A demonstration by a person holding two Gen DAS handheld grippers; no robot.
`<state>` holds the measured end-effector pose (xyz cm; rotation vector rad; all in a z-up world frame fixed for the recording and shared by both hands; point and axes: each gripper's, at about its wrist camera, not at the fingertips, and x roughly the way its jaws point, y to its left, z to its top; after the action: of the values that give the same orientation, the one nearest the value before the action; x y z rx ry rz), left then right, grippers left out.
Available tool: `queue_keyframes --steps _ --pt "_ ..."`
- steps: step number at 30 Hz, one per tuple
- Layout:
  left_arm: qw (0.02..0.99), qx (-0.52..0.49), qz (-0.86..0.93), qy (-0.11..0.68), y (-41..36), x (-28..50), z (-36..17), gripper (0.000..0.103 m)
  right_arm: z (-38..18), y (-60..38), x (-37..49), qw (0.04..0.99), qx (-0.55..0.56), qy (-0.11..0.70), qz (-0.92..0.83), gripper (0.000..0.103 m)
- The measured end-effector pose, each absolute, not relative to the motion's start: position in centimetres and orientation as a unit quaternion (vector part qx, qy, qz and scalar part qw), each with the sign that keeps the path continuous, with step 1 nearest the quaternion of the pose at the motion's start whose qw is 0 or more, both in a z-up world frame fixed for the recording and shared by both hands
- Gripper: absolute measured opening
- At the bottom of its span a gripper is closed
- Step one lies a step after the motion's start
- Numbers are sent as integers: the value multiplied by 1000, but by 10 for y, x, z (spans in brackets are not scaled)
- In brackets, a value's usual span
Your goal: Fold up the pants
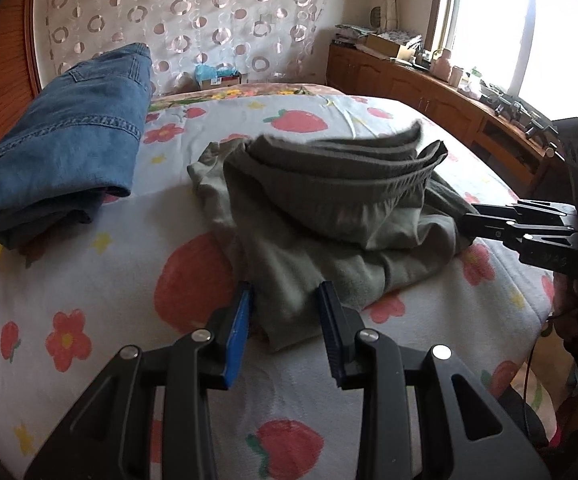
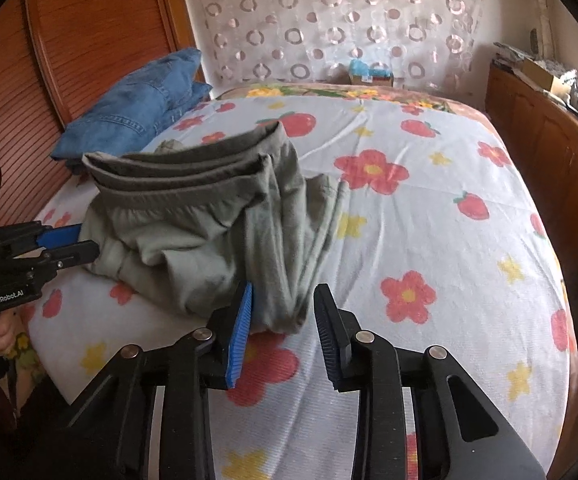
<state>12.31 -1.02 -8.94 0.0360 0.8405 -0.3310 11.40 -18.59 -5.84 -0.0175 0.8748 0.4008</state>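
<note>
Grey-green pants (image 1: 329, 216) lie folded in a loose heap on the bed, waistband layers raised on top. They also show in the right wrist view (image 2: 193, 216). My left gripper (image 1: 285, 300) is open, its fingers either side of the near corner of the cloth. It shows at the left of the right wrist view (image 2: 77, 242). My right gripper (image 2: 283, 304) is open, with the pants' near fold between its fingers. It shows at the right of the left wrist view (image 1: 469, 218), against the pants' edge.
Folded blue jeans (image 1: 69, 136) lie on the bed's far left by a wooden headboard (image 2: 69, 40). The bed has a strawberry and flower sheet (image 2: 429, 240). A wooden cabinet (image 1: 429, 92) with clutter runs along the window side.
</note>
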Motion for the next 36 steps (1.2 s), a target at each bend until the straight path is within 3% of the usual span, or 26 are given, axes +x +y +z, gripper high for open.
queue_keyframes --steps 4,6,12,23,26,30,33,35,36 --pt "900 18 -159 406 -9 125 -89 32 -61 -190 115 883 2 425 201 24" --pt "900 18 -159 406 -8 126 -89 32 -60 -190 115 881 2 424 209 12" --pt "900 14 -161 404 -6 126 -90 33 -56 -198 113 889 4 410 202 4" --pt "900 13 -163 403 -8 124 -92 33 -58 -199 115 895 10 406 184 6" --pt "900 19 -173 400 -12 122 -91 22 -59 -201 118 893 23 411 183 21" --pt "902 17 -176 394 -13 123 -88 13 -62 -199 121 886 26 424 187 24" --pt "903 13 -176 391 -11 123 -86 9 -62 -196 120 886 18 424 188 22" --pt "904 13 -174 389 -9 121 -84 8 -62 -195 119 885 14 423 196 7" --pt "906 12 -173 386 -7 118 -82 8 -60 -194 117 886 13 419 198 7"
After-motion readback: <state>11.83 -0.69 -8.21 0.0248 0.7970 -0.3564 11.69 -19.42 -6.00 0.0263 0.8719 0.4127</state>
